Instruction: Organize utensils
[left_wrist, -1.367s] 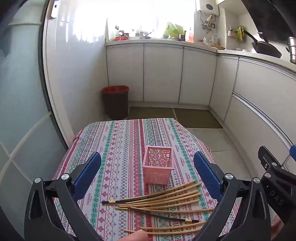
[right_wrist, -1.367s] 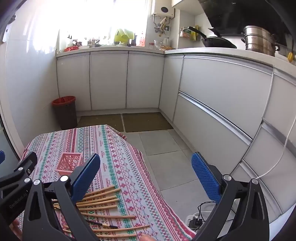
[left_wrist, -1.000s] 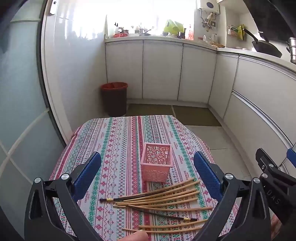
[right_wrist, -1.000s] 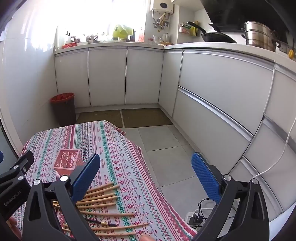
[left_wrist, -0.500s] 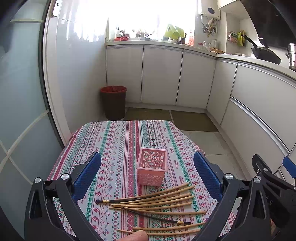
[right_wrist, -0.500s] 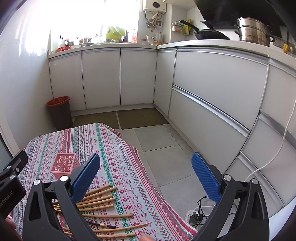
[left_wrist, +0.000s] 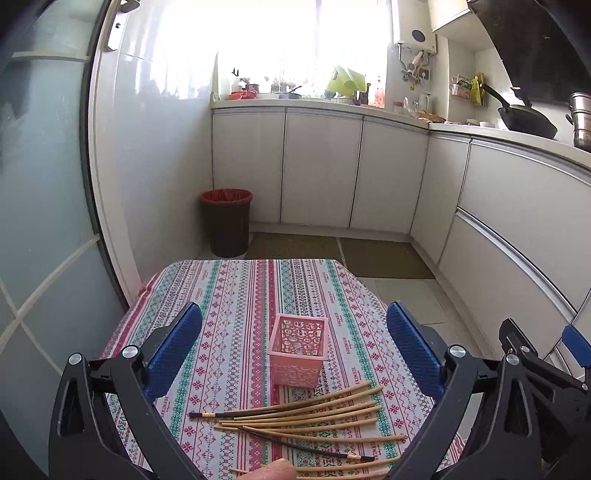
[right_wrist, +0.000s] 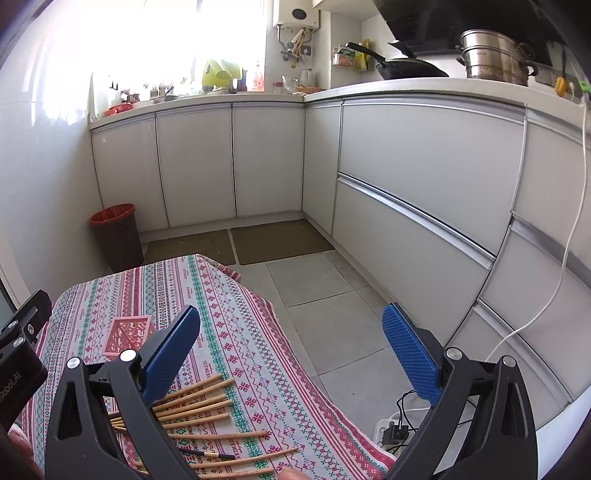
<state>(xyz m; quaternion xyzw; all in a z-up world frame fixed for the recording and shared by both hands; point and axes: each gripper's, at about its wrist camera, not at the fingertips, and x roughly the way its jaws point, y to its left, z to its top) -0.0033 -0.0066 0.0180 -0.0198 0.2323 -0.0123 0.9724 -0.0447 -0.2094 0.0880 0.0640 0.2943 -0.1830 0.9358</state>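
On the patterned tablecloth (left_wrist: 236, 325), chopsticks (left_wrist: 303, 413) are spread beside a pink basket (left_wrist: 297, 349), seemingly empty; left gripper (left_wrist: 293, 347) and right gripper (right_wrist: 291, 347) are held wide apart, empty.

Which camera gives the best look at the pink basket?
The left wrist view. The pink basket stands centred between the open fingers, its whole front, rim and inside in sight, just beyond the chopsticks. The right wrist view shows the basket only at the far left, partly cut off by the finger.
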